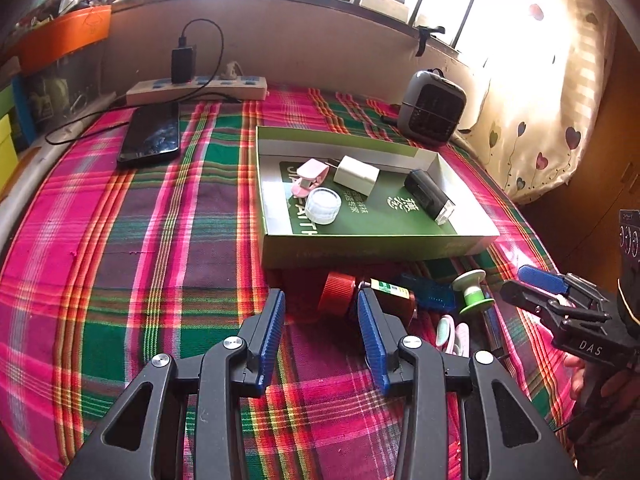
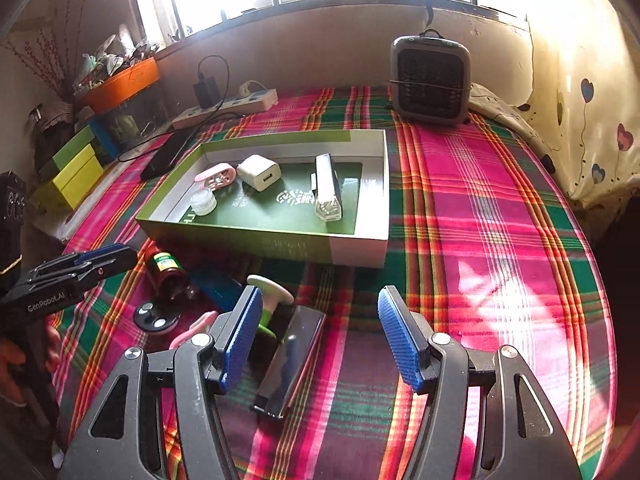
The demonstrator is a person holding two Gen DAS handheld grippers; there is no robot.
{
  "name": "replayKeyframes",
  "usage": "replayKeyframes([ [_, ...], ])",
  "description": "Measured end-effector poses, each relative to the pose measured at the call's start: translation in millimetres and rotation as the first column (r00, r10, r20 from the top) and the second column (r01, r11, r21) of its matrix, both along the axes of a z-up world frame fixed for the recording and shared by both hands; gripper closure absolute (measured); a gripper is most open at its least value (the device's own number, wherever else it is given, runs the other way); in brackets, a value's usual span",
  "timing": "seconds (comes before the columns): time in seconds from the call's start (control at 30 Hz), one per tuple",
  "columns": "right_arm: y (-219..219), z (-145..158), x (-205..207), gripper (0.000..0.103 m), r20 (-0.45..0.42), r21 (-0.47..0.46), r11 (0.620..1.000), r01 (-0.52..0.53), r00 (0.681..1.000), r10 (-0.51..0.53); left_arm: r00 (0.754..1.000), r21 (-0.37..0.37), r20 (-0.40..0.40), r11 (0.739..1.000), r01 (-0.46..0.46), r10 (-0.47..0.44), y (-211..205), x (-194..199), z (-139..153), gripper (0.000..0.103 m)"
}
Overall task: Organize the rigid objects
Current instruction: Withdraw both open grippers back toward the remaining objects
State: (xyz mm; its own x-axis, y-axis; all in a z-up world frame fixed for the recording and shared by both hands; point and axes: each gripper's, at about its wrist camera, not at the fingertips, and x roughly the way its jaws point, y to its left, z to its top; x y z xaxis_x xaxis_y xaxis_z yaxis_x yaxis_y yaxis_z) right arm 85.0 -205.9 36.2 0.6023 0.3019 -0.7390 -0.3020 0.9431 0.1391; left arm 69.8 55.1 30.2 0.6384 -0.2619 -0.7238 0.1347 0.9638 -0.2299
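Left gripper (image 1: 322, 332) hovering spread, empty | right gripper (image 2: 320, 336) spread, empty | bottle (image 1: 360, 294) lying lower centre, before box (image 1: 376, 246) | risk: bottle is likely rolling away if one finger is nudging it.

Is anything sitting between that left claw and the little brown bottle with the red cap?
Nothing visible does. The left gripper is open, and the brown bottle lies on bare cloth just beyond its fingertips, near the green box.
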Motion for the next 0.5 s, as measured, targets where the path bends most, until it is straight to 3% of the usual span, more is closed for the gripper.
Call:
replayKeyframes([
  [0.33, 10, -16, -16, 0.041, -0.040, -0.012, 1.000, 0.001, 0.999, -0.001, 0.999, 0.036, -0.018, 0.998, 0.048, -0.047, -18, -6, 0, 0.066],
  [0.5, 23, -22, -18, 0.041, -0.028, -0.106, 0.994, -0.008, 1.000, 0.005, 0.997, 0.061, -0.032, 0.996, 0.070, -0.068, -29, -5, -2, 0.066],
])
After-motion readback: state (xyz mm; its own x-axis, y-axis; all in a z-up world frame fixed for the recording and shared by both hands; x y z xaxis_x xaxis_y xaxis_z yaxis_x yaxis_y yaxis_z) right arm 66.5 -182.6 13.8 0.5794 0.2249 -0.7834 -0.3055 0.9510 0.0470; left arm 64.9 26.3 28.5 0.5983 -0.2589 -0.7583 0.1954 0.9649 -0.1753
